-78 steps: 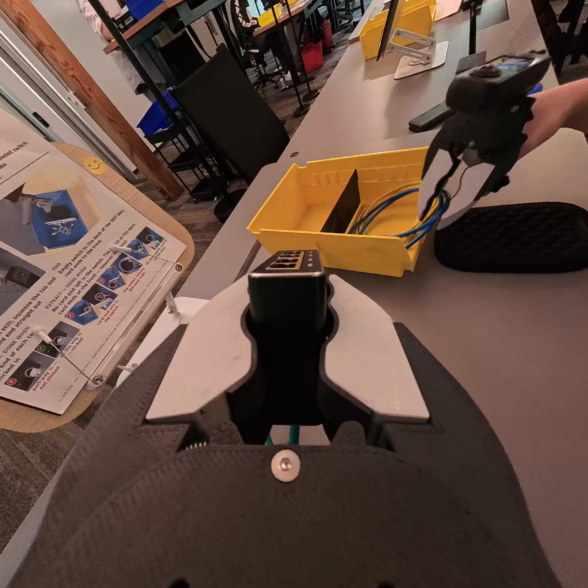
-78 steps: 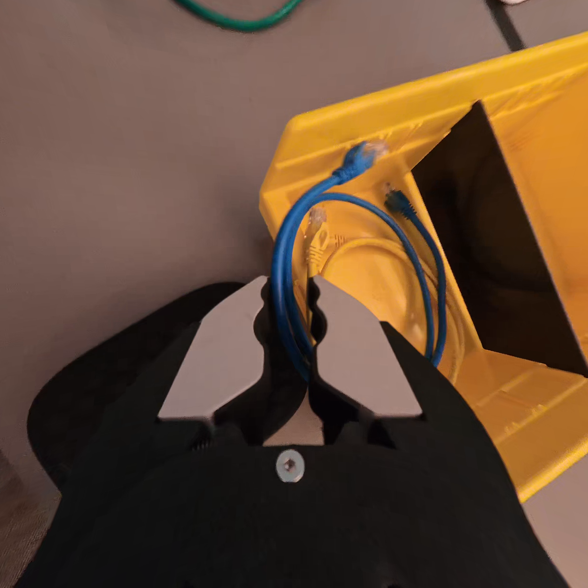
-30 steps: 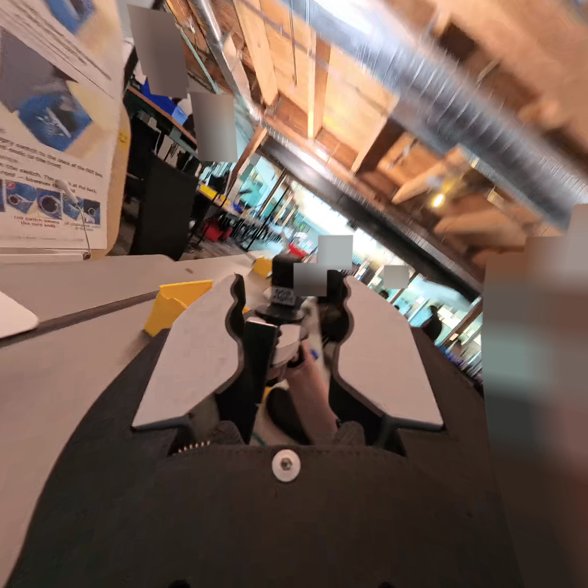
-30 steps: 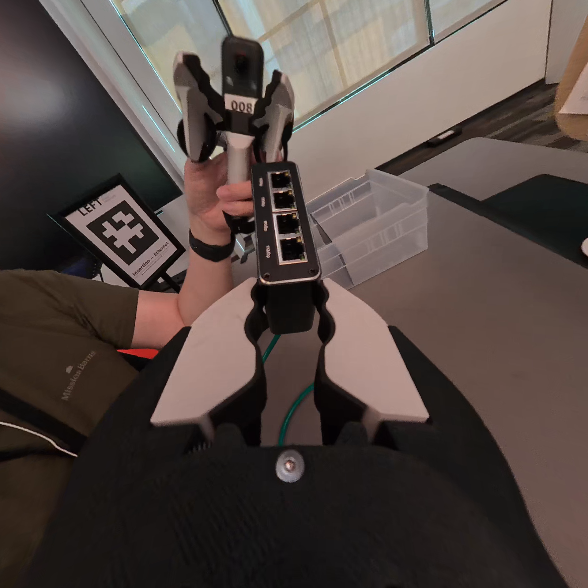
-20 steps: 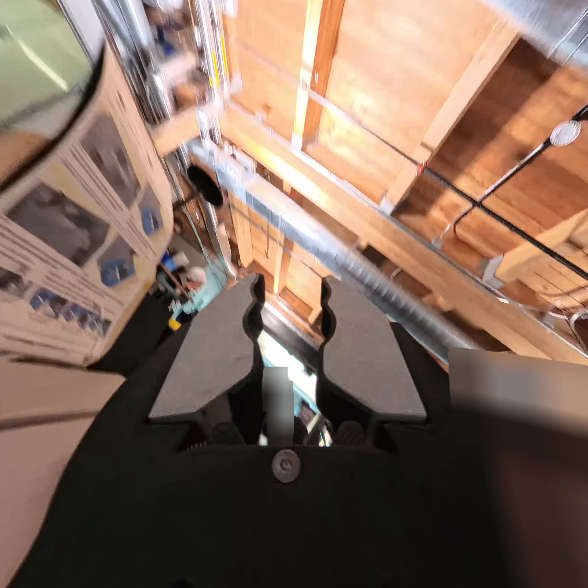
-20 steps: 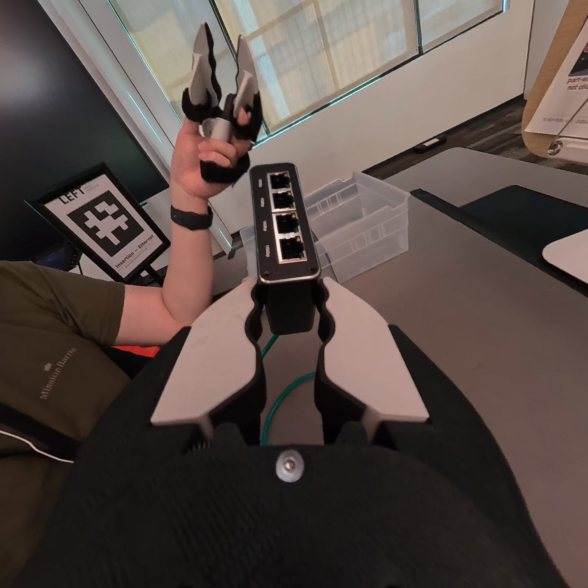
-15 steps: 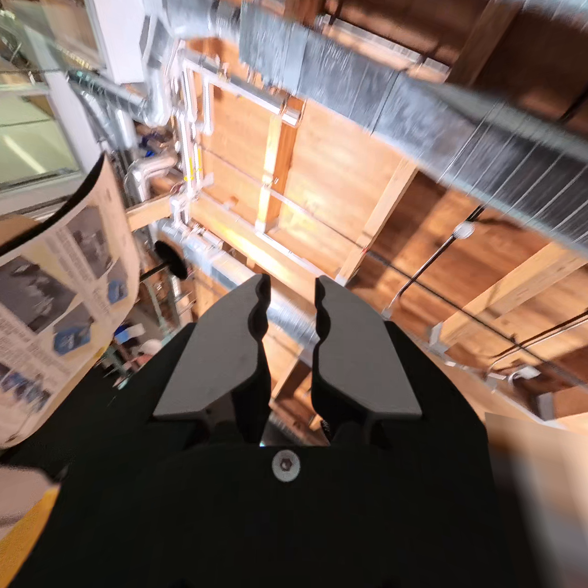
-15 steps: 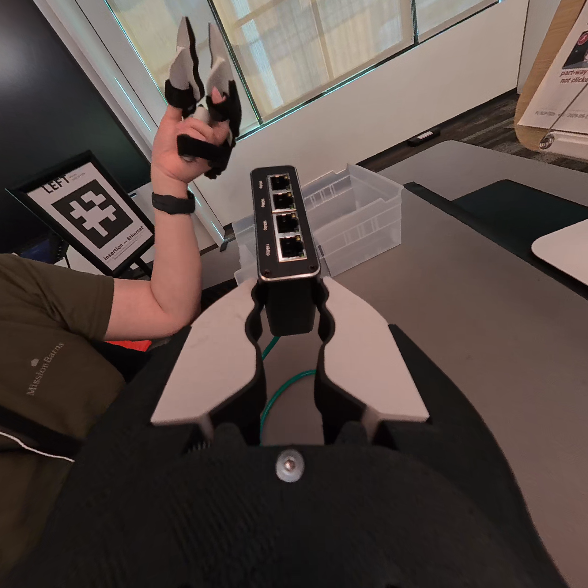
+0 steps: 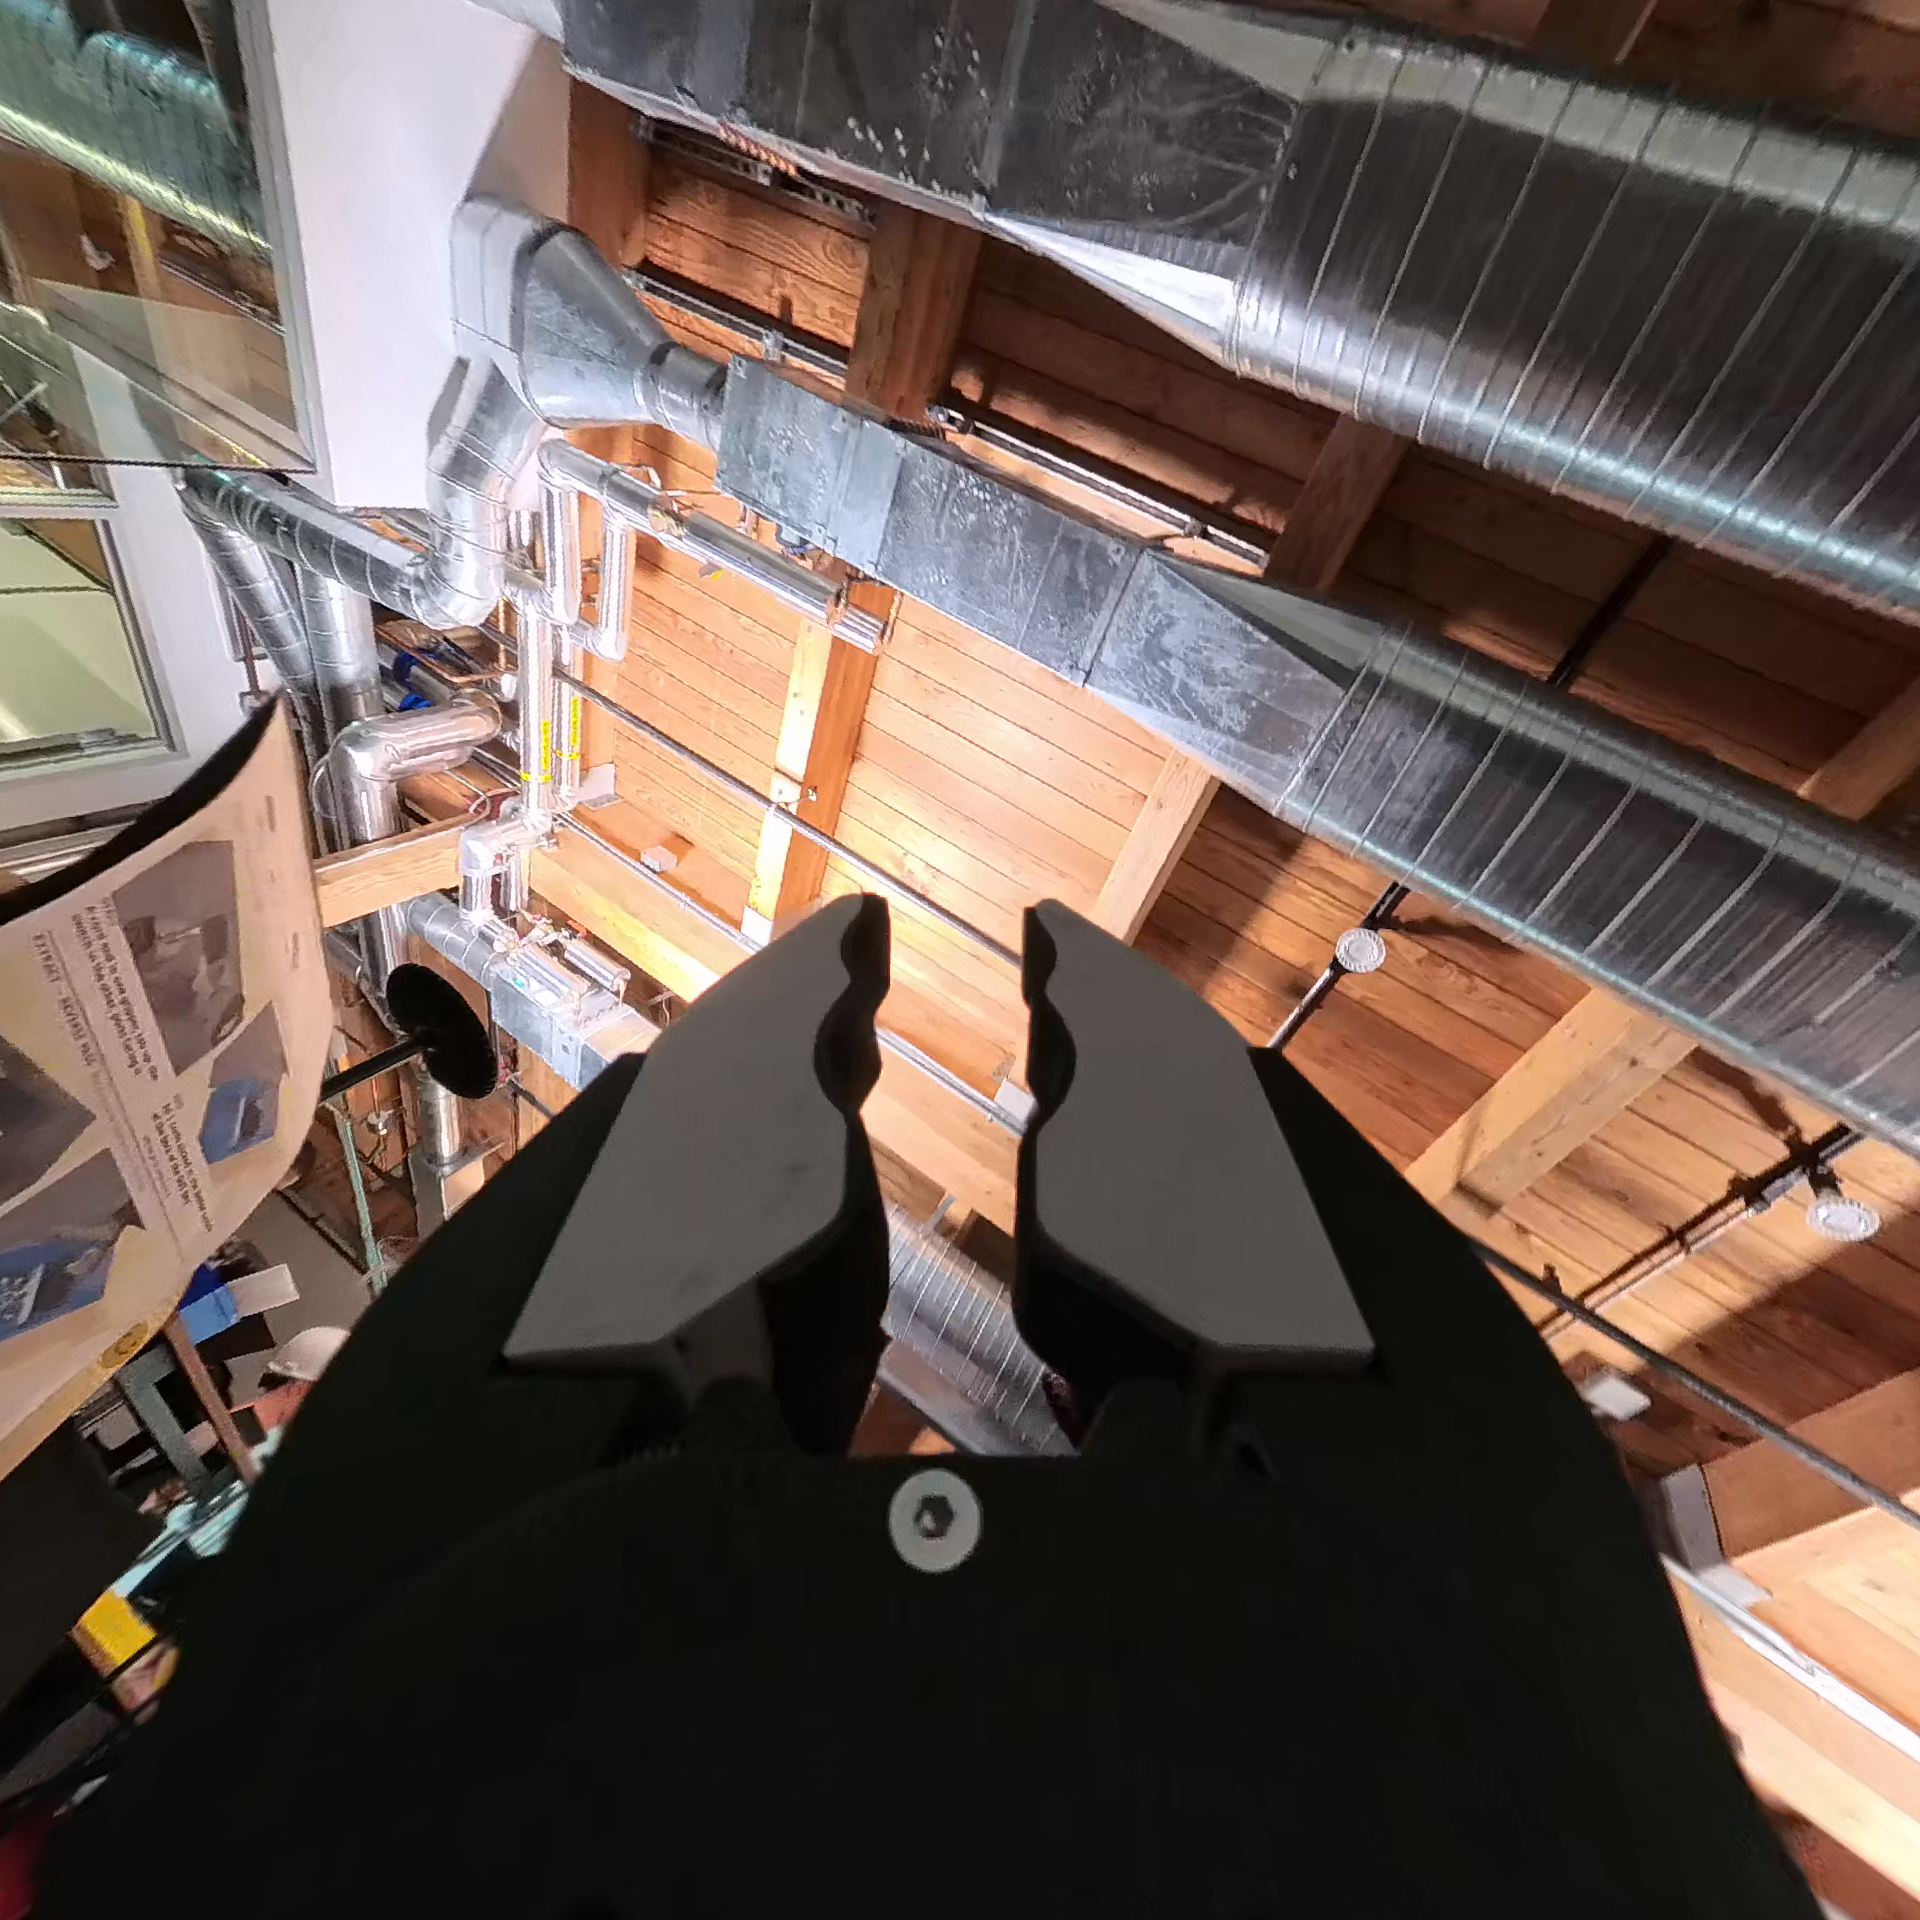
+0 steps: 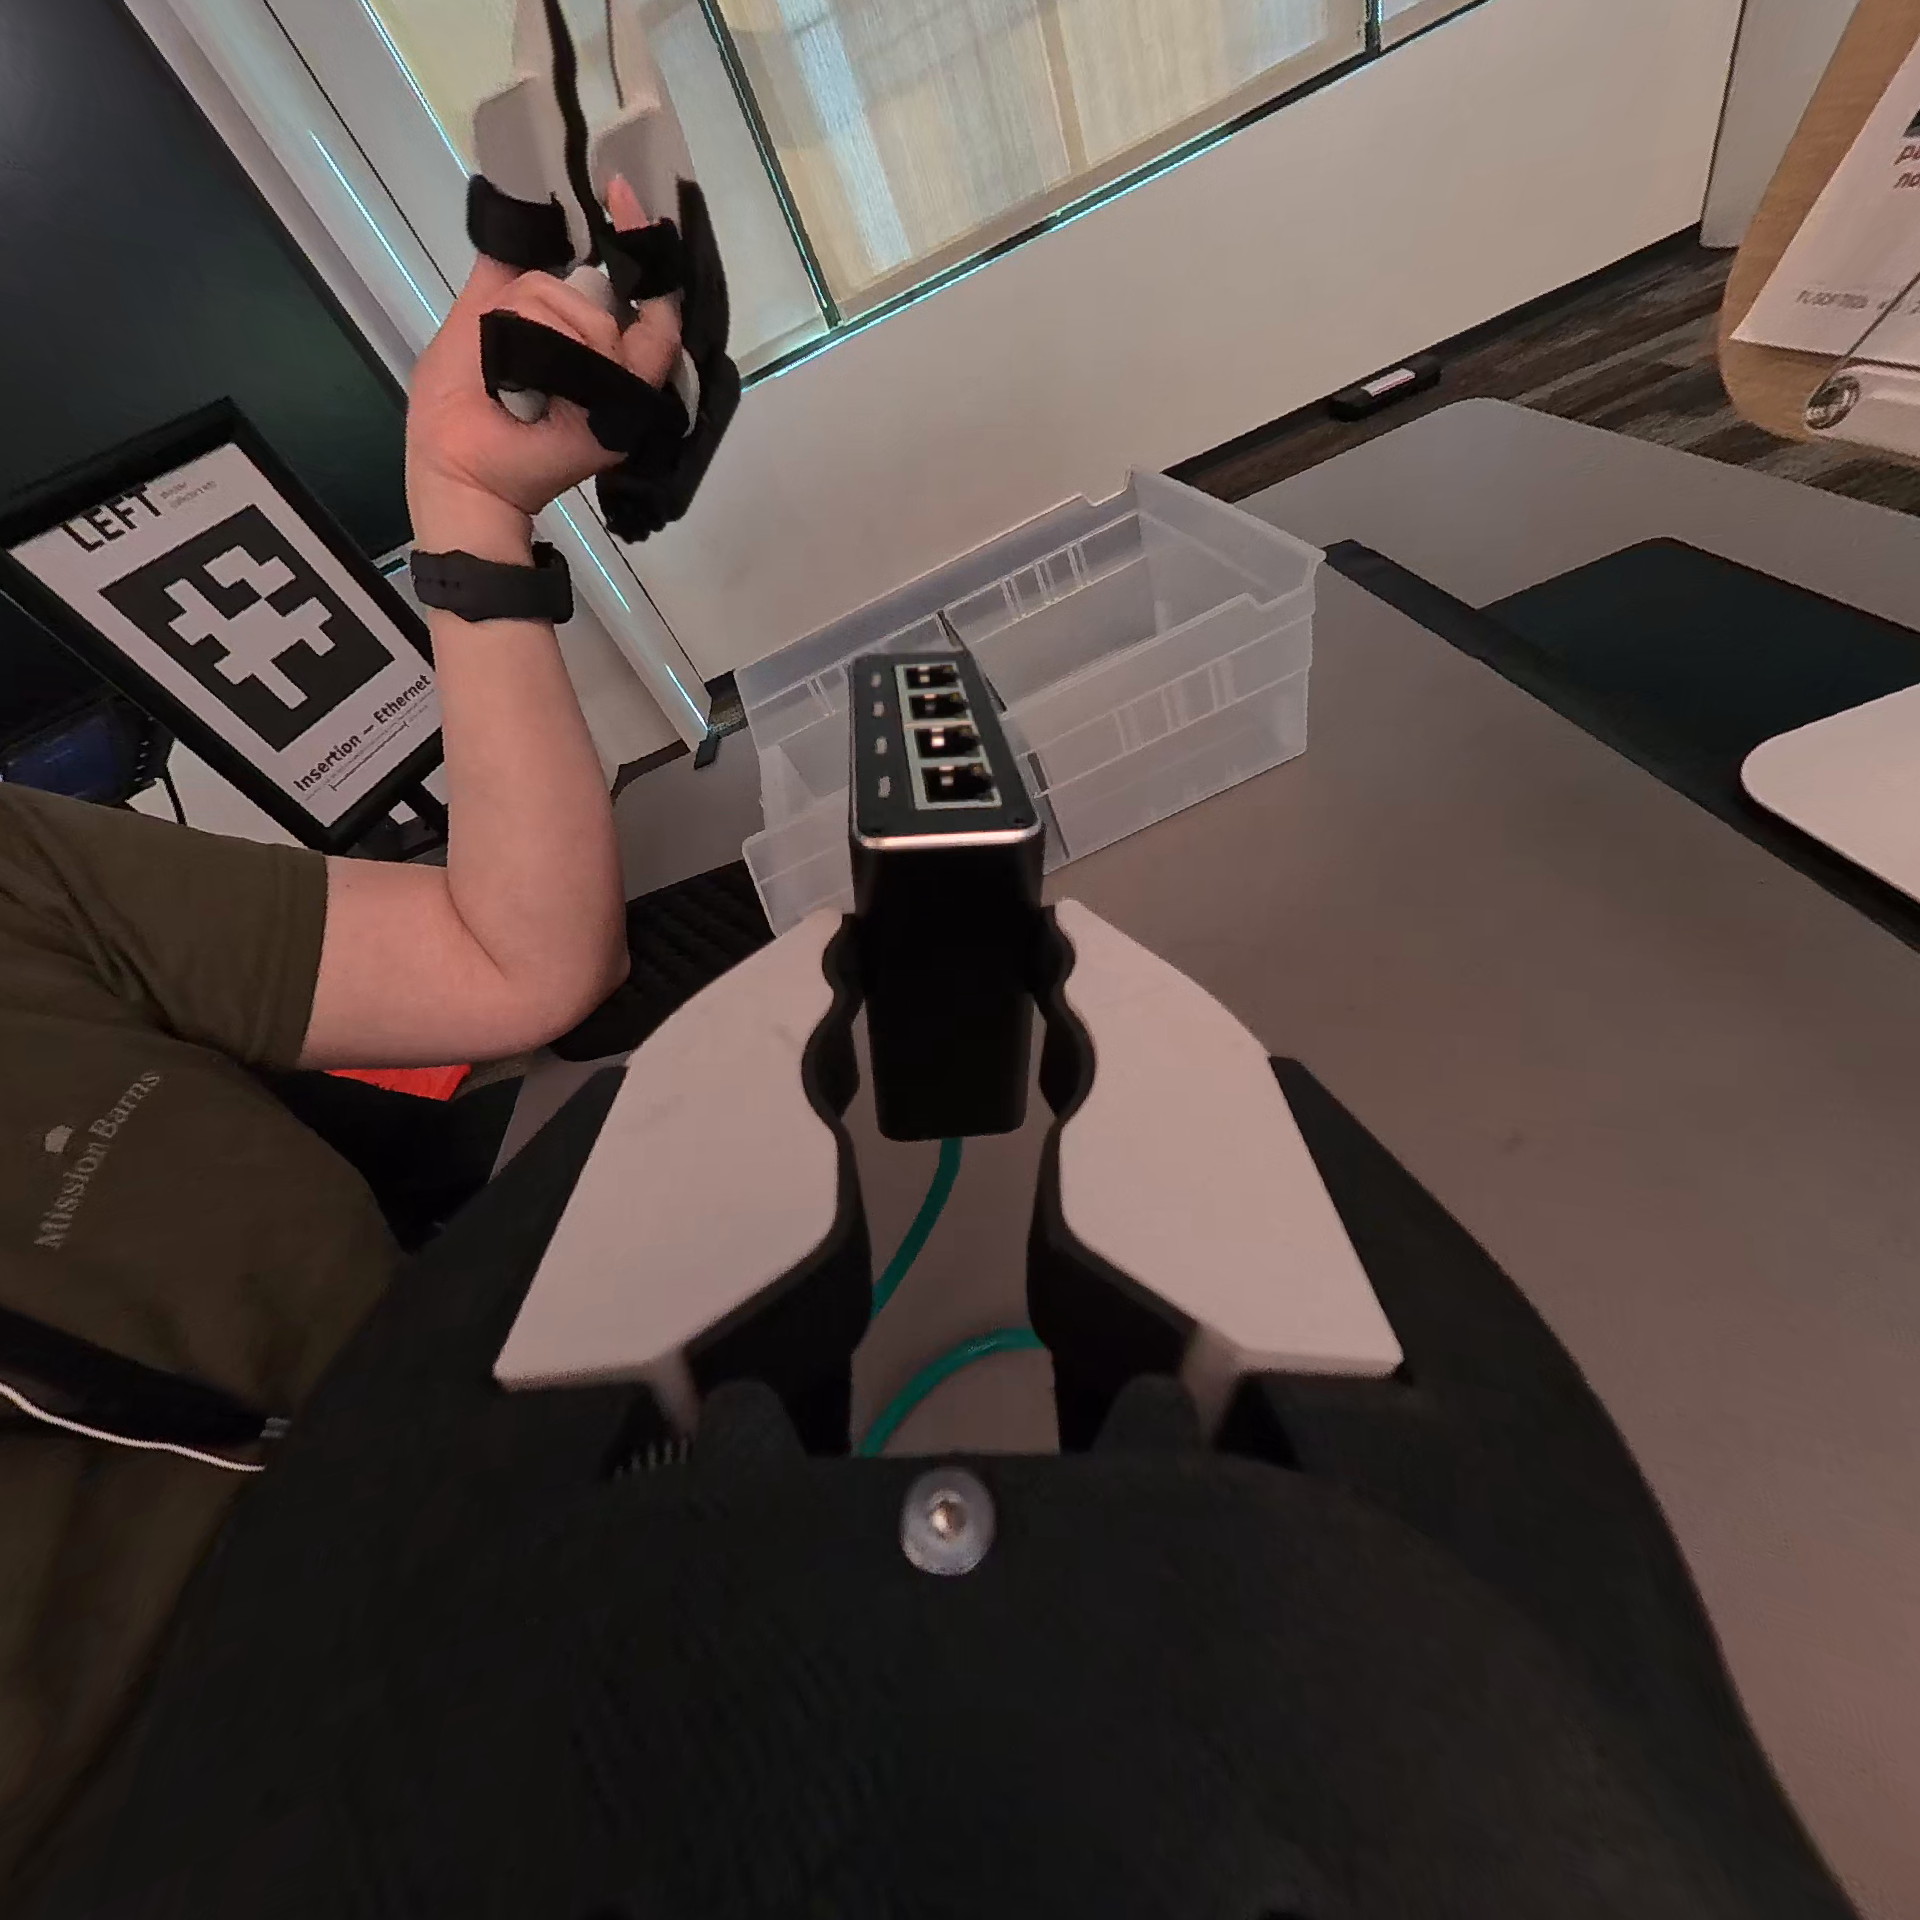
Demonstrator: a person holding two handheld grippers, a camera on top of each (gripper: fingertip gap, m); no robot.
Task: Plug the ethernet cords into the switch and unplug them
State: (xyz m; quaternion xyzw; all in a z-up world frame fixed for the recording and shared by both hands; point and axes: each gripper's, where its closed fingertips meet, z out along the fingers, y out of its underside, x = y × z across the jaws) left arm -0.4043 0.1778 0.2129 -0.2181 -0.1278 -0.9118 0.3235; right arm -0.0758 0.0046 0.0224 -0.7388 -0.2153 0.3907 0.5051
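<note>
Right gripper (image 10: 945, 997) clamps the black switch (image 10: 943, 966) by its rear end, port face pointing away; four ports (image 10: 951, 727) counted in one row, all empty. One green cord (image 10: 914, 1382) trails on the grey worktop (image 10: 1455, 987) under the fingers. One clear plastic bin (image 10: 1143, 665) sits just beyond the switch; one black-and-white marker sign (image 10: 239, 634) stands at the left. Left gripper (image 9: 956, 966) is raised, pointing at the ceiling ducts (image 9: 1455, 727), jaws slightly parted, nothing between them; in the right wrist view it shows at upper left (image 10: 587, 73) in the person's hand (image 10: 520, 416). Versus half a second ago: the switch is tipped forward, showing more of its top; the left gripper stays lifted.
</note>
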